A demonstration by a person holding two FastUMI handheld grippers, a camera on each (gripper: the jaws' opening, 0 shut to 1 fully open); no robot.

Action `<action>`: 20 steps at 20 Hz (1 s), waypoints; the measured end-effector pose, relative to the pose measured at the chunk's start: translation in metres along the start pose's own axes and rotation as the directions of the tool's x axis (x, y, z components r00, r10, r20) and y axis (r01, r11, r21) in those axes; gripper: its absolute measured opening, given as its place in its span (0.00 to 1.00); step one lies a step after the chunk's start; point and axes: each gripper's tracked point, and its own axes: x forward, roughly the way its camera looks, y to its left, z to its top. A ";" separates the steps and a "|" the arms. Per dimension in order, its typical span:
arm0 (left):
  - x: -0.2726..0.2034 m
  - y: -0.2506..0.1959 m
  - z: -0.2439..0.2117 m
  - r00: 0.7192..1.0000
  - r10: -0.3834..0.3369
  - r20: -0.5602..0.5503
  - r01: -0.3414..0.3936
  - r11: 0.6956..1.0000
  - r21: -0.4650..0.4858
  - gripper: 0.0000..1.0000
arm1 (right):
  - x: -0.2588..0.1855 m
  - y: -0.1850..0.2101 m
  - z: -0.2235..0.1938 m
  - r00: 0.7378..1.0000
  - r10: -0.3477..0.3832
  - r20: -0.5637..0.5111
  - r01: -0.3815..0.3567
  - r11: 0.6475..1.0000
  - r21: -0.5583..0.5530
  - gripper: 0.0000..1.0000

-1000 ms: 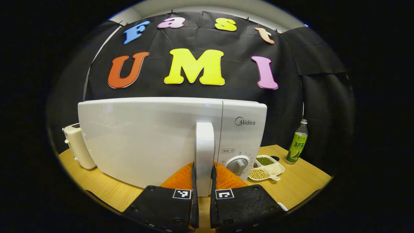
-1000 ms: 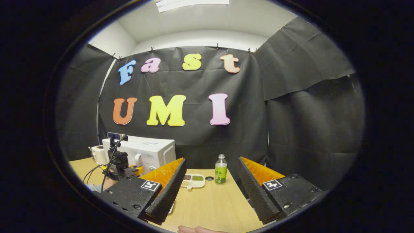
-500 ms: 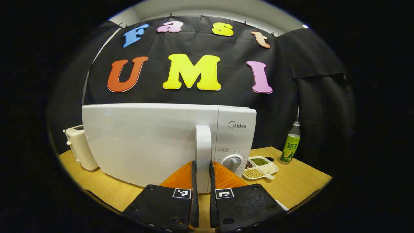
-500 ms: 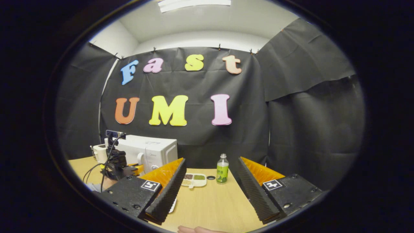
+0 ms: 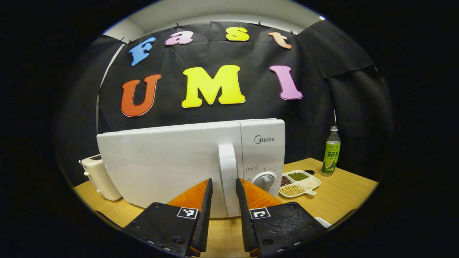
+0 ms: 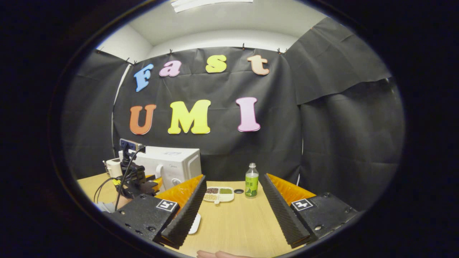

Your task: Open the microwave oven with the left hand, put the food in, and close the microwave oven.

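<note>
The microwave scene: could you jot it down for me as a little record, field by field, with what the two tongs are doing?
microwave: white, door shut, standing on the wooden table
door handle: upright bar, between the left tongs' fingers, which stand slightly apart from it
left tongs: open, straddling the handle
right tongs: open wide, holding nothing, above the table
food dish: divided tray of beans, right of the microwave
bottle: green label, upright, behind the dish
toaster: cream, left of the microwave

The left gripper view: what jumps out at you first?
The big white microwave in the middle of the wooden table, door shut. The left gripper hovers open around its upright handle. To the right sit a divided dish of beans and a green bottle.
</note>
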 end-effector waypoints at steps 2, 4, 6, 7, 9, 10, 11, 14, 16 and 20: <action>0.001 -0.001 -0.004 1.000 -0.004 -0.015 0.003 1.000 -0.028 0.45 | 0.001 -0.003 -0.004 1.000 -0.004 -0.003 0.004 1.000 0.001 0.92; 0.004 -0.013 -0.010 0.998 -0.039 -0.039 0.036 0.997 -0.065 0.97 | 0.004 -0.005 -0.008 1.000 -0.002 -0.012 0.003 1.000 0.009 1.00; 0.013 0.005 -0.009 0.999 0.036 -0.035 -0.037 0.999 -0.038 0.93 | 0.005 -0.009 -0.012 1.000 -0.008 -0.019 0.008 1.000 0.015 0.92; 0.016 0.013 -0.013 0.995 0.082 -0.053 -0.084 0.996 -0.028 0.92 | 0.006 -0.011 -0.016 1.000 -0.009 -0.024 0.009 1.000 0.015 0.92; 0.025 0.010 -0.015 0.994 0.069 -0.084 -0.073 0.996 -0.053 0.74 | 0.008 -0.014 -0.021 0.999 -0.010 -0.032 0.011 1.000 0.016 0.92; 0.021 0.008 -0.009 0.996 0.064 -0.070 -0.068 0.995 -0.067 0.67 | 0.009 -0.016 -0.024 0.999 -0.011 -0.033 0.012 1.000 0.015 0.92; 0.026 0.009 -0.010 0.996 0.065 -0.065 -0.069 0.995 -0.071 0.63 | 0.011 -0.018 -0.026 0.999 -0.014 -0.032 0.014 1.000 0.014 1.00; 0.028 -0.003 -0.009 0.998 0.029 -0.052 -0.033 0.997 -0.064 0.54 | 0.019 -0.017 -0.036 0.999 -0.006 -0.044 0.007 1.000 0.020 0.92; 0.028 -0.003 -0.010 0.995 0.061 -0.073 -0.064 0.997 -0.032 0.18 | 0.026 -0.015 -0.046 0.998 0.007 -0.063 -0.005 1.000 0.030 1.00; 0.020 -0.009 -0.010 0.995 -0.047 -0.090 0.038 0.995 -0.097 0.18 | 0.039 -0.017 -0.061 0.995 0.027 -0.092 -0.024 0.999 0.037 1.00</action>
